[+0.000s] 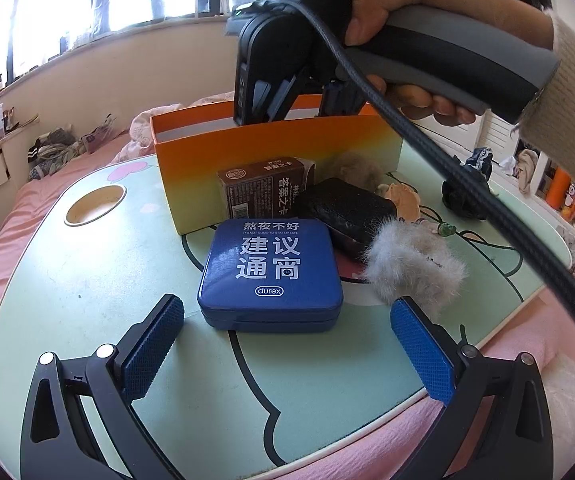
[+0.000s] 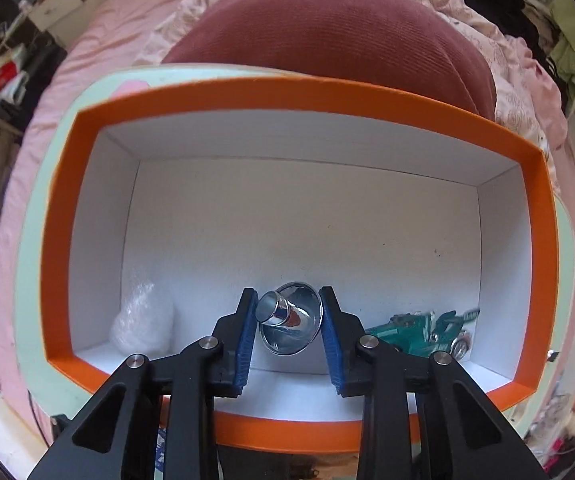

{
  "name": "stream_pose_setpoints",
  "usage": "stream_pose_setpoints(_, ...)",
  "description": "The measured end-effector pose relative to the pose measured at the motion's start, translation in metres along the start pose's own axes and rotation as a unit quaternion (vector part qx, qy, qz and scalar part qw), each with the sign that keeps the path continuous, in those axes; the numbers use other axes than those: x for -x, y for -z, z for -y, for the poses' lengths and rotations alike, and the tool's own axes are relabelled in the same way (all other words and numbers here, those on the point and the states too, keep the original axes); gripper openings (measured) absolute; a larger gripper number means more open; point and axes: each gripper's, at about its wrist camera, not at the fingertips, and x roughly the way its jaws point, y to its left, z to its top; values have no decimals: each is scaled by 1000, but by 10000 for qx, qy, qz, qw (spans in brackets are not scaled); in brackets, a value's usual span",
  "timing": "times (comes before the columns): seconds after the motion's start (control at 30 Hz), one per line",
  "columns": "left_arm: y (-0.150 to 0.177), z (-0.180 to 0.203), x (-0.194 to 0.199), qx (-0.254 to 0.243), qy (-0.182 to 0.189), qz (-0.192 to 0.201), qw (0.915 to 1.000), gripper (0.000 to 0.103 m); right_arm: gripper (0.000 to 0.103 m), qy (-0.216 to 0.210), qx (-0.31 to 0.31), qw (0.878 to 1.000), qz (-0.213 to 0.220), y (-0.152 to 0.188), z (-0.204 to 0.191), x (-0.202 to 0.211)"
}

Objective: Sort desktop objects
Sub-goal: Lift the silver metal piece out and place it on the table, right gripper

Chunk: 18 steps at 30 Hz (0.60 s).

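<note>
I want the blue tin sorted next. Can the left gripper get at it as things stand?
Probably yes: the left gripper stands open just short of the blue tin, nothing between them, though the fluffy scrunchie crowds one side.

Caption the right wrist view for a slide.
Right gripper clasps shiny metal funnel inside white-lined orange box, beside green toy car.

Surface: a pale green lap table (image 1: 87, 280) with cartoon print, set on a pink bed (image 1: 27, 200).
Far side: orange box (image 1: 271, 152) stands on the table.
Centre: blue tin (image 1: 271, 276), with a brown carton (image 1: 263, 192) between it and the box.
Right: black pouch (image 1: 347, 208), grey fur scrunchie (image 1: 411, 268), black scrunchie (image 1: 463, 196).
Left: round cup recess (image 1: 94, 205).
</note>
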Motion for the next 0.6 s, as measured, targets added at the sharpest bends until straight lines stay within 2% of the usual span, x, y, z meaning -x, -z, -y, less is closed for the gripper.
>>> stream_pose_setpoints(0.13, 0, -1, 0, -31, 43, 1, 10000, 103, 29, -464, -267, 9936, 999, 14, 16, 56)
stream_pose_setpoints(0.17, 0, -1, 0, -33, 44, 2, 10000, 103, 30, -526, -260, 9920, 1119, 20, 16, 66)
stream_pose_setpoints(0.3, 0, -1, 0, -42, 56, 1, 10000, 103, 30, -662, 157, 9830, 1707, 72, 16, 111)
stream_pose_setpoints(0.37, 0, -2, 0, -47, 60, -1, 10000, 103, 30, -521, 231, 9783, 1991, 111, 25, 110)
stream_pose_setpoints(0.47, 0, -2, 0, -63, 57, -17, 10000, 103, 30, -164, -39, 9803, 1966, 141, 38, 79)
stream_pose_setpoints(0.53, -1, -2, -1, -70, 55, -31, 10000, 103, 30, -250, -179, 9800, 1965, 148, 44, 66)
stream_pose_setpoints(0.6, -1, -2, -1, -72, 59, -32, 10000, 103, 35, -513, -283, 9720, 2274, 141, 56, 57)
